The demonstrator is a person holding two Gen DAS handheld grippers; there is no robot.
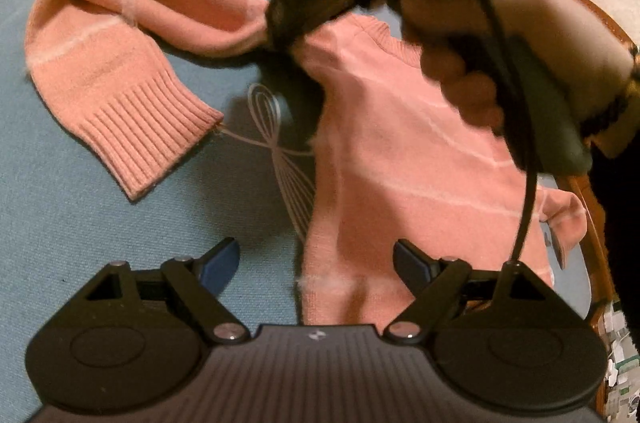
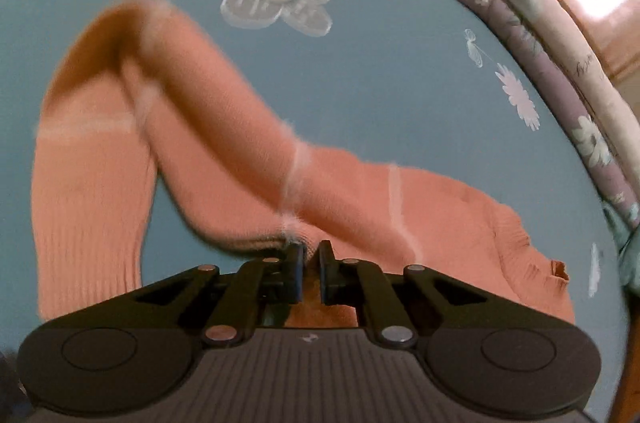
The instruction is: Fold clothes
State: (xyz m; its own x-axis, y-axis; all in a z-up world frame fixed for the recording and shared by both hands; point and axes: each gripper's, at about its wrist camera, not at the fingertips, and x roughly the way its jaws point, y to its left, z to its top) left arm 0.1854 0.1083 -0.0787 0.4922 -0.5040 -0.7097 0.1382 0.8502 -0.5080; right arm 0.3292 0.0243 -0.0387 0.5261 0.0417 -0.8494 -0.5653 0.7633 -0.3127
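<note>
A salmon-pink knit sweater (image 1: 400, 151) lies flat on a blue cloth. Its sleeve (image 1: 120, 63) is bent back on itself, so the ribbed cuff (image 1: 152, 131) points toward me. My left gripper (image 1: 316, 265) hovers open just over the sweater's lower left edge, with nothing between its blue pads. My right gripper (image 1: 280, 35), held by a hand, reaches down to where the sleeve joins the body. In the right wrist view the right gripper (image 2: 310, 255) is shut on a pinch of the sweater (image 2: 224, 151) fabric at that spot.
The blue cloth (image 1: 60, 223) carries white whisk and flower drawings. A floral quilt edge (image 2: 560, 75) borders it at the far right. A wooden frame (image 1: 592, 223) runs along the right side. A person's hand (image 1: 472, 79) and the black cable cross above the sweater.
</note>
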